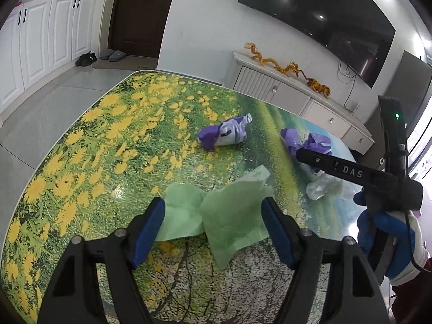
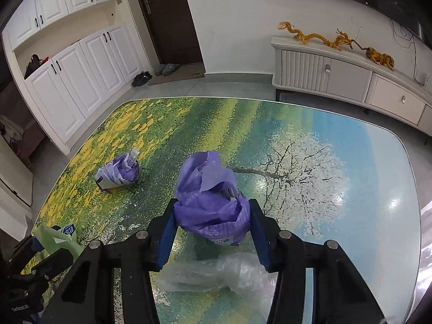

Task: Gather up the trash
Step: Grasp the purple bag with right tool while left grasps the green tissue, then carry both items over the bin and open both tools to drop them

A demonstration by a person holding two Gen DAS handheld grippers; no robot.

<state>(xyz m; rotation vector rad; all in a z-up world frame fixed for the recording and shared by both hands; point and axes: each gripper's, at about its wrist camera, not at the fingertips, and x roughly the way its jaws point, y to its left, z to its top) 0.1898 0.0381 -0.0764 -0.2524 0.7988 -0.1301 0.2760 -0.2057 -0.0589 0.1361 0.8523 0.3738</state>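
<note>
On my left, the left gripper (image 1: 213, 229) has its jaws wide apart. The green bag (image 1: 216, 221) lies flat on the table (image 1: 81, 148) between them, and I can't tell if they touch it. I think this bag is where the trash should go, and it looks empty.

At 12 o'clock from that gripper sits a purple wad (image 1: 224, 135), alone and untouched.

At 2 o'clock is a second purple wad (image 2: 210, 202). My right gripper (image 2: 213, 232) has its pads on both sides of it. They sit snug against the wad, so I think it is clamped, but I can't tell for sure.

Under the right gripper lies a clear wrap (image 2: 216, 272), flat on the table.

So I think the job has only just begun. Nothing looks collected yet. Three pieces are left.

From the left view, the right gripper's black body hides most of the second wad. The clear wrap is hard to make out. I see no trash can anywhere.
</note>
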